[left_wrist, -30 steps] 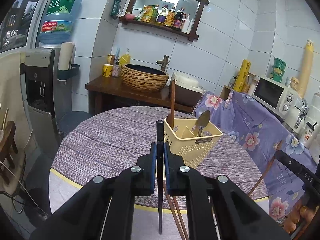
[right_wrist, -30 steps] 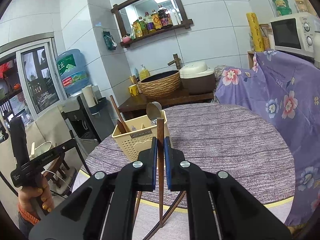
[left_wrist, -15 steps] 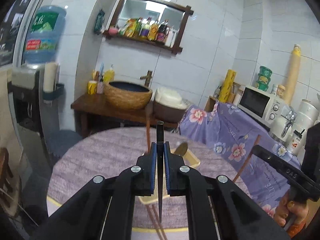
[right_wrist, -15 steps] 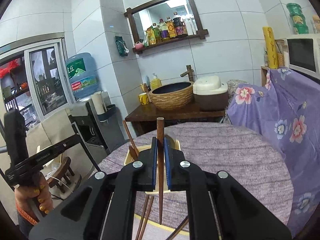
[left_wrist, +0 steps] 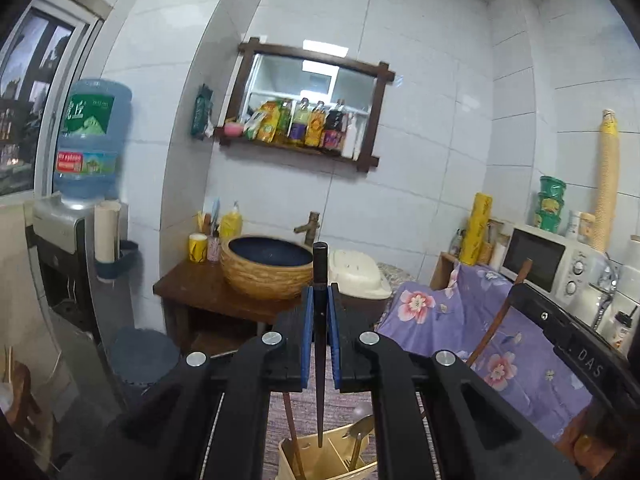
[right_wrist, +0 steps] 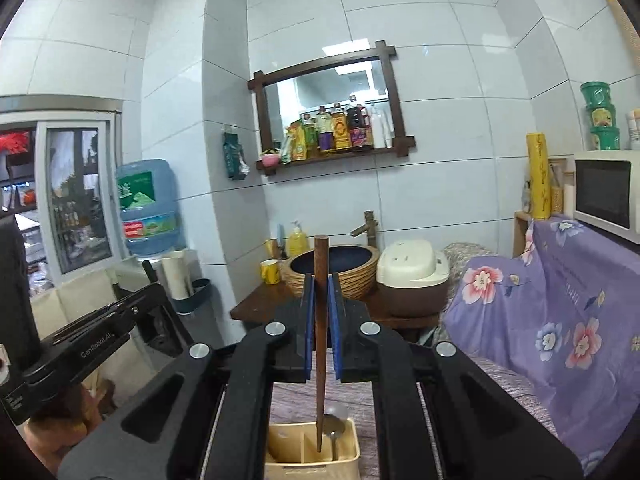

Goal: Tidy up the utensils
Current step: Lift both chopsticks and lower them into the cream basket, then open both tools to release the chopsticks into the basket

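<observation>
— Chopsticks first: what does the left wrist view give?
— The left claw [left_wrist: 319, 332] is clamped on a black chopstick [left_wrist: 319, 320], which stands upright between the blue pads [left_wrist: 307, 332]. Its thin tip hangs over a cream utensil caddy [left_wrist: 316, 462] at the bottom edge. The caddy sits on a table [left_wrist: 352, 408] with a purple woven cover.
— Anything already in the caddy?
— A brown chopstick [left_wrist: 291, 432] leans in its left compartment, and a metal spoon [left_wrist: 358, 436] stands in the right one. On the right side of this view the other claw's black body shows, with a reddish-brown chopstick [left_wrist: 502, 314] slanting up beside it against a purple floral cloth [left_wrist: 460, 320].
— And the right wrist view?
— The right claw [right_wrist: 320, 332] is closed tight on a brown wooden chopstick [right_wrist: 320, 320], also upright, thick end up. Its tip points down at the caddy [right_wrist: 312, 460], above the divider between compartments; whether it touches I cannot tell. The spoon [right_wrist: 334, 426] rests in the caddy just right of that tip.
— Surroundings?
— Behind, a woven basin [right_wrist: 334, 270] and a cream rice cooker [right_wrist: 412, 276] sit on a dark wooden stand. A microwave [right_wrist: 606, 194] is at far right. At far left, a person's hand [right_wrist: 60, 436] grips the other gripper's black handle.
</observation>
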A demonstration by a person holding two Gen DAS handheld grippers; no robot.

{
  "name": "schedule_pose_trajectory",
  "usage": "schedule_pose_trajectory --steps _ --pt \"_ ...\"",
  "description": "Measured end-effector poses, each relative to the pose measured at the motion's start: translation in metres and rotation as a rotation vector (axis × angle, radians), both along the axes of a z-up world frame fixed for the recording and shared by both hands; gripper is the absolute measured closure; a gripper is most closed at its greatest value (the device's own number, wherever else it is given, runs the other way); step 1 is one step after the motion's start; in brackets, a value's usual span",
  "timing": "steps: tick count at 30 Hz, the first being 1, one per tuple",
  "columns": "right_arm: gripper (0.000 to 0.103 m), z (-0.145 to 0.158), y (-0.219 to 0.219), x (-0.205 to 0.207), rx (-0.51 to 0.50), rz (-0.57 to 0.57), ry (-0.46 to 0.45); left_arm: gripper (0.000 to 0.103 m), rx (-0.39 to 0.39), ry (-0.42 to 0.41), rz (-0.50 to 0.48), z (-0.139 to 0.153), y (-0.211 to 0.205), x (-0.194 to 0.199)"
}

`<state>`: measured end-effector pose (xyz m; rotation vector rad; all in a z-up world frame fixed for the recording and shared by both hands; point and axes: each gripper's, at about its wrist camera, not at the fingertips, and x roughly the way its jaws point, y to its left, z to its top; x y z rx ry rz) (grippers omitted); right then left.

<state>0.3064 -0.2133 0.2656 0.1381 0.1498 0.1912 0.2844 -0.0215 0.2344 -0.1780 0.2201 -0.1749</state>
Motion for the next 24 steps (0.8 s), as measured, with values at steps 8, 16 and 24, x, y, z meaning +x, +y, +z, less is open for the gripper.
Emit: schedule_pose_trajectory --steps 8,16,24 --pt "0.095 -0.085 0.008 0.038 0.003 -0.002 0.166 0.095 0.019 0.158 0.004 -0.078 -0.007 0.024" --pt "0.095 -0.124 0.007 0.050 0.004 0.002 0.232 0.095 0.014 0.258 -0.003 -0.123 -0.004 0.035" --pt "0.077 -0.136 0.002 0.041 0.022 0.011 0.247 0.077 -0.002 0.249 -0.022 -0.125 0.001 0.021"
